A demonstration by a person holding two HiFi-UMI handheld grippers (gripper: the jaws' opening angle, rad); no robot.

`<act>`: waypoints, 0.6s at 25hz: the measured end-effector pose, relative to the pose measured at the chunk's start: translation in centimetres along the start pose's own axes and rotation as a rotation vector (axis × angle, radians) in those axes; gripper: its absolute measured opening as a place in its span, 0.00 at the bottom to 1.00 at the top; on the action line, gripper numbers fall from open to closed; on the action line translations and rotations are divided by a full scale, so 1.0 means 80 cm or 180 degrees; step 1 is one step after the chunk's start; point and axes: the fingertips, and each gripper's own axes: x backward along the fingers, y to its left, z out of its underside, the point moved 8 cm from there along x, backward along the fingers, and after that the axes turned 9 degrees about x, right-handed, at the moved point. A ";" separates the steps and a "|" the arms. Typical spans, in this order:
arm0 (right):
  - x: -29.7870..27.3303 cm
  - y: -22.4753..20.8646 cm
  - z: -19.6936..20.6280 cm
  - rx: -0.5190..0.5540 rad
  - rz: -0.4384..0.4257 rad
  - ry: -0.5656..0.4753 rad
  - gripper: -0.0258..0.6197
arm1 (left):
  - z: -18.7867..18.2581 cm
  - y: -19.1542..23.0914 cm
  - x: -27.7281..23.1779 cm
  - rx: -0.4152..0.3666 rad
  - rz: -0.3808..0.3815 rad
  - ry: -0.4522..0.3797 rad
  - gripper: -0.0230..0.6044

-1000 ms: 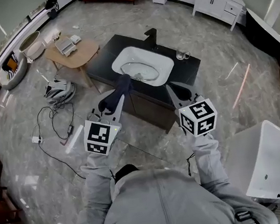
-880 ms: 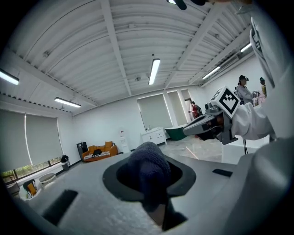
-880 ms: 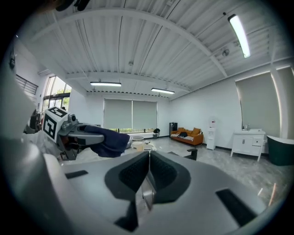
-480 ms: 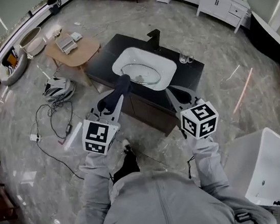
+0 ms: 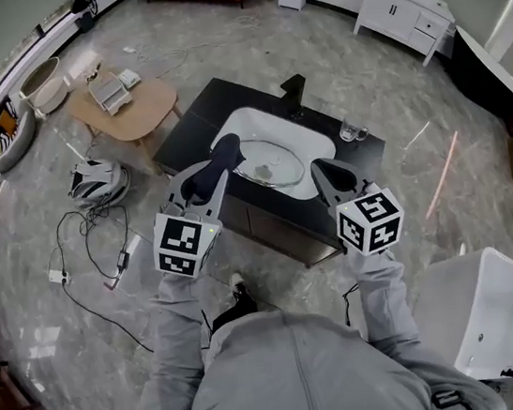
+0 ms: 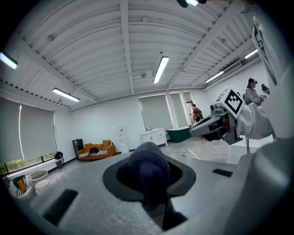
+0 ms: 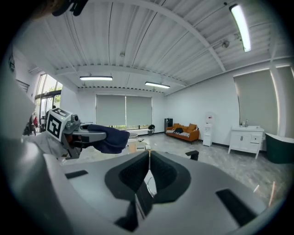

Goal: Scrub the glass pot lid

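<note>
The glass pot lid lies in the white sink basin of a black counter. My left gripper is shut on a dark blue cloth and hovers over the basin's near left rim. In the left gripper view the cloth fills the gap between the jaws. My right gripper is shut on nothing, above the counter's front edge right of the basin. Its jaws meet at the tips in the right gripper view, where the left gripper and its cloth show at the left.
A black faucet stands behind the basin, with small glasses on the counter's right end. A wooden coffee table, cables and a helmet-like object are at the left. A white tub sits at the right.
The person has stepped closer to the counter. Both grippers have moved forward, the left with the cloth now over the basin's rim.
</note>
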 end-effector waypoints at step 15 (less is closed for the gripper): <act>-0.122 -0.044 -0.010 -0.0193 0.0479 0.0316 0.09 | 0.015 0.124 -0.100 0.0098 0.0342 0.0095 0.17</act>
